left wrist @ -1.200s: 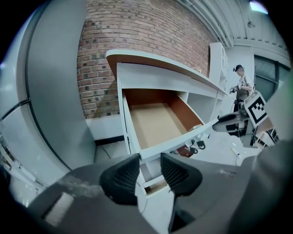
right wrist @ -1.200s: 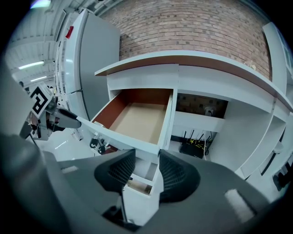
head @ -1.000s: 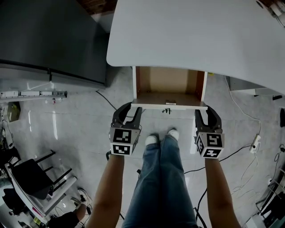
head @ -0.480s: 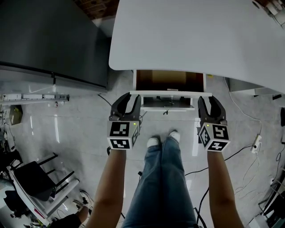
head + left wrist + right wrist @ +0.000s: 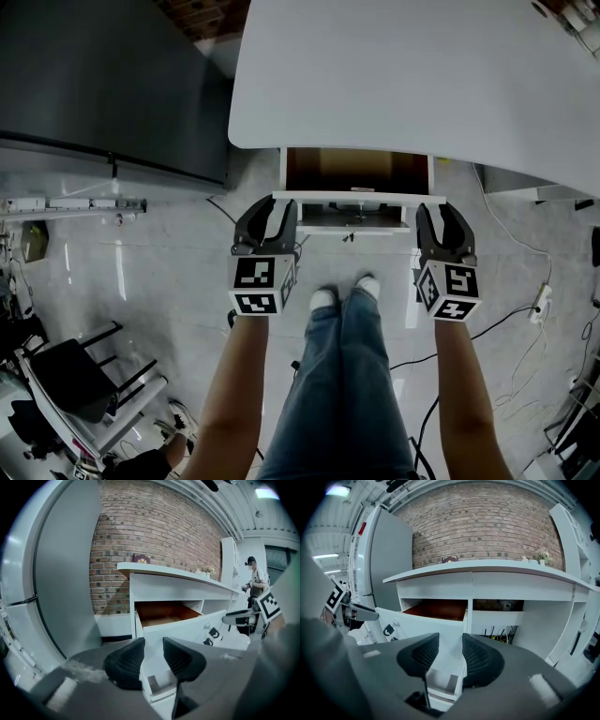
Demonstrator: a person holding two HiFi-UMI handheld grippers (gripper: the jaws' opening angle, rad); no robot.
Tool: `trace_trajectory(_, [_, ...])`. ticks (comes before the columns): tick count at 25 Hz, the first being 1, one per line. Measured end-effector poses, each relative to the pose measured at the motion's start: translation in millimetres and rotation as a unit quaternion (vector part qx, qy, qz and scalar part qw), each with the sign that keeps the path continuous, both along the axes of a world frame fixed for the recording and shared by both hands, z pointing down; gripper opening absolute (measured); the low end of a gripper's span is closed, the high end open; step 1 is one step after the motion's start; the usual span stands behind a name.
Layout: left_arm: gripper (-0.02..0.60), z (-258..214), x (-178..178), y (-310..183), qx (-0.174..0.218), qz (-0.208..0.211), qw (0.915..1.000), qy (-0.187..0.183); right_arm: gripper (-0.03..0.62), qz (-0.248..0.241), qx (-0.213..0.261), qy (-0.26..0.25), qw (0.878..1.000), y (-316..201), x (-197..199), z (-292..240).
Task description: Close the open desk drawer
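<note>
I am holding both grippers against the white front of the drawer (image 5: 323, 197), which is sitting at 12 o'clock from my shoes (image 5: 322, 296), under the near edge of the white desk (image 5: 403, 75). The drawer is standing partly out, with a strip of its brown inside showing between the desk edge and the front panel. The left gripper (image 5: 276, 205) is sitting at the front's left end, at 11 o'clock from my shoes, and the right gripper (image 5: 441, 214) is sitting at the right end, at 1 o'clock. In the left gripper view the ribbed pads (image 5: 125, 660) are standing partly apart, and the left corner of the drawer front is showing in the gap; they are clamping nothing. The right gripper view is showing the same: pads (image 5: 480, 660) partly apart, the right corner of the front filling the gap, nothing clamped. Whether the fingertips are pressing on the panel I cannot tell. A large grey cabinet (image 5: 103, 84) is standing at 10 o'clock. A brick wall (image 5: 483, 527) is running behind the desk. Cables (image 5: 511, 347) are lying on the floor at 4 o'clock.
</note>
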State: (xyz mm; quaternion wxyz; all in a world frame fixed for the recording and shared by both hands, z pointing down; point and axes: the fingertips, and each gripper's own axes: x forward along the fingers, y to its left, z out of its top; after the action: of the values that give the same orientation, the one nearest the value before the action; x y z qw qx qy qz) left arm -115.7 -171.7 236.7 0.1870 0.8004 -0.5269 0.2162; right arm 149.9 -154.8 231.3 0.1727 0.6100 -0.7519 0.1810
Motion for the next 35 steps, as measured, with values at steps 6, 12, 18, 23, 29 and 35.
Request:
trace_trajectory(6, [0.135,0.1,2.8,-0.8,0.0,0.0,1.0,0.002,0.161,0.008,0.002,0.01,1.0,-0.6,0.1,-0.2])
trace_trajectory(12, [0.137,0.5,1.9,-5.0,0.005,-0.01,0.9999,0.004,0.161,0.012,0.002,0.011,1.0,-3.1,-1.7,-0.1])
trace_trajectory(18, [0.14,0.6,3.0,-14.1,0.007,-0.011,0.9999,0.0,0.163,0.012,0.006,0.02,1.0,-9.3,-1.0,-0.1])
trace_trajectory(23, [0.141,2.0,4.0,-24.2,0.004,-0.012,0.9999,-0.003,0.163,0.016,0.002,0.021,1.0,-17.8,-0.7,1.2])
trace_trajectory(29, [0.146,1.7,4.1,-37.8,0.007,-0.018,0.9998,-0.006,0.164,0.013,0.015,0.024,1.0,-30.4,-2.2,-1.3])
trace_trajectory(35, [0.147,3.6,5.3,-48.3,0.008,-0.018,0.9996,0.019,0.163,0.025,0.029,0.021,0.999,-41.3,-1.4,-0.6])
